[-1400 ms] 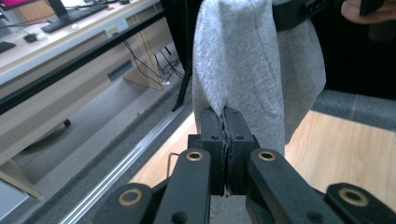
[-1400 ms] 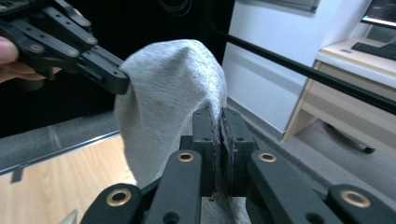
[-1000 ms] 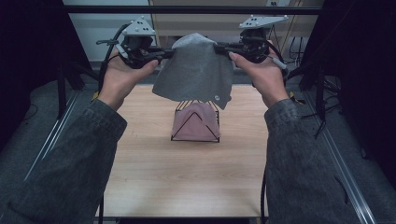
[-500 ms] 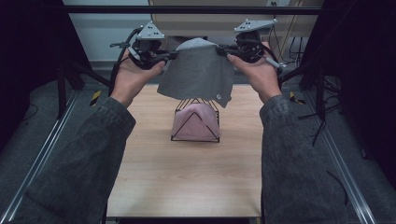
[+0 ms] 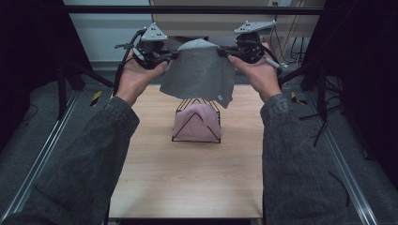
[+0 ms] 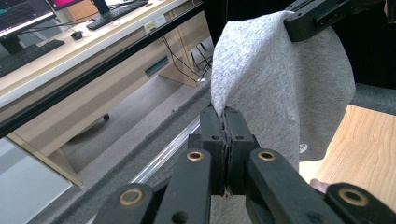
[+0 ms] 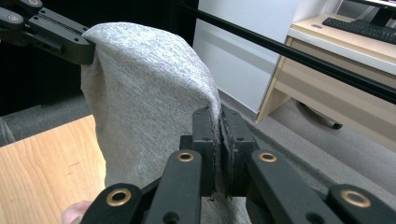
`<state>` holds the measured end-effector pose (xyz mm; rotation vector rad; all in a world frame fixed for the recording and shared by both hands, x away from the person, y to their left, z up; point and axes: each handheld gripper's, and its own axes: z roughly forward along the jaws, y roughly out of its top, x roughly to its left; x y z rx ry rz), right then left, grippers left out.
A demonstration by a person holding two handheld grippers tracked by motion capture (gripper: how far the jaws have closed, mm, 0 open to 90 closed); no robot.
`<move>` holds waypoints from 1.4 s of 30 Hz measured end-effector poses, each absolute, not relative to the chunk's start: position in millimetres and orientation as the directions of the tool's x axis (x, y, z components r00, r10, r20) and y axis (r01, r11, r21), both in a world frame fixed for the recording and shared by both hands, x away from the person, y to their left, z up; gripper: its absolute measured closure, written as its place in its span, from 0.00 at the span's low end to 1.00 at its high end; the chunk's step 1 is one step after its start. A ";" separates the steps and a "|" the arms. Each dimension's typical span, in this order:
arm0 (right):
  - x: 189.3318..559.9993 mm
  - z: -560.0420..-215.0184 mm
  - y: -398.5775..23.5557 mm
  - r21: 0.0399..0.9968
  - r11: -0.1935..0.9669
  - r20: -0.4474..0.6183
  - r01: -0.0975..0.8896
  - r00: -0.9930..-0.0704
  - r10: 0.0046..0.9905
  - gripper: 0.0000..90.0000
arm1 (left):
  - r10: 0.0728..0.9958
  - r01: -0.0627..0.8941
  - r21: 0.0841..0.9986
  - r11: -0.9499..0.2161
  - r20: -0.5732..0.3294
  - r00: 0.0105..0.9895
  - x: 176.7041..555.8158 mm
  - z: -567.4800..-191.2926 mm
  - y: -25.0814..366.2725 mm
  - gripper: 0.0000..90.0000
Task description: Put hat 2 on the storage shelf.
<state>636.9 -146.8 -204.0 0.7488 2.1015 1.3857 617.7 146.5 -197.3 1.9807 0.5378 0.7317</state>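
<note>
A grey cloth (image 5: 199,77) hangs spread between my two grippers, above the far part of the wooden table (image 5: 187,183). My left gripper (image 5: 173,55) is shut on the cloth's upper left corner, and my right gripper (image 5: 223,50) is shut on its upper right corner. In the left gripper view the jaws (image 6: 225,116) pinch the cloth's (image 6: 280,84) edge, with the right gripper (image 6: 317,14) beyond. The right gripper view has its jaws (image 7: 219,119) closed on the cloth (image 7: 149,79), with the left gripper (image 7: 51,30) farther off. Below the cloth stands a black wire rack (image 5: 174,137) draped with a pink cloth (image 5: 199,122).
Metal rails (image 5: 47,150) run along both sides of the table, and a black bar (image 5: 197,9) crosses above its far edge. Desks with keyboards (image 6: 32,49) stand behind. Cables (image 5: 300,47) hang at the back right.
Both hands have carried the grey cloth a little farther out over the table and slightly lower. Both grips hold as before.
</note>
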 end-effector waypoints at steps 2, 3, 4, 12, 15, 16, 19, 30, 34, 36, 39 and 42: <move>639.0 -205.4 -145.2 0.930 0.327 -0.113 0.168 -0.716 0.689 0.96 | 0.632 0.079 0.878 -0.473 0.275 0.724 619.0 -198.1 146.8 0.98; 639.0 -205.4 -145.2 0.930 0.327 -0.113 0.168 -0.716 0.689 0.96 | 0.633 0.080 0.879 -0.470 0.273 0.725 619.9 -198.7 147.0 0.98; 640.7 -206.5 -144.9 0.929 0.330 -0.117 0.166 -0.714 0.690 0.96 | 0.633 0.082 0.878 -0.472 0.273 0.724 622.3 -200.3 147.2 0.98; 646.6 -212.7 -144.3 0.929 0.327 -0.113 0.173 -0.709 0.696 0.96 | 0.637 0.094 0.878 -0.468 0.262 0.725 631.9 -207.4 147.3 0.98; 649.5 -215.0 -144.6 0.928 0.330 -0.115 0.175 -0.707 0.698 0.96 | 0.637 0.093 0.879 -0.467 0.262 0.725 634.5 -210.2 146.7 0.98; 650.2 -215.4 -144.8 0.927 0.331 -0.116 0.175 -0.706 0.698 0.96 | 0.637 0.094 0.878 -0.469 0.262 0.725 635.4 -210.8 146.3 0.98; 652.9 -216.9 -145.1 0.927 0.329 -0.116 0.178 -0.699 0.705 0.96 | 0.638 0.091 0.881 -0.463 0.260 0.725 638.6 -212.4 144.7 0.98; 658.9 -223.3 -144.5 0.923 0.331 -0.107 0.195 -0.697 0.709 0.95 | 0.648 0.109 0.882 -0.459 0.248 0.720 653.6 -224.3 144.7 0.98; 659.0 -224.8 -144.6 0.923 0.331 -0.107 0.197 -0.695 0.711 0.96 | 0.646 0.099 0.879 -0.466 0.261 0.717 654.4 -224.2 143.9 0.98; 659.6 -225.5 -144.5 0.923 0.329 -0.105 0.198 -0.694 0.712 0.95 | 0.650 0.101 0.883 -0.458 0.256 0.716 656.9 -223.8 143.9 0.98; 661.3 -227.6 -144.9 0.921 0.331 -0.101 0.204 -0.695 0.712 0.95 | 0.649 0.107 0.882 -0.458 0.250 0.719 659.1 -225.4 143.8 0.98; 660.4 -230.9 -144.5 0.920 0.332 -0.098 0.209 -0.697 0.711 0.95 | 0.640 0.110 0.875 -0.472 0.254 0.725 657.7 -229.7 144.6 0.98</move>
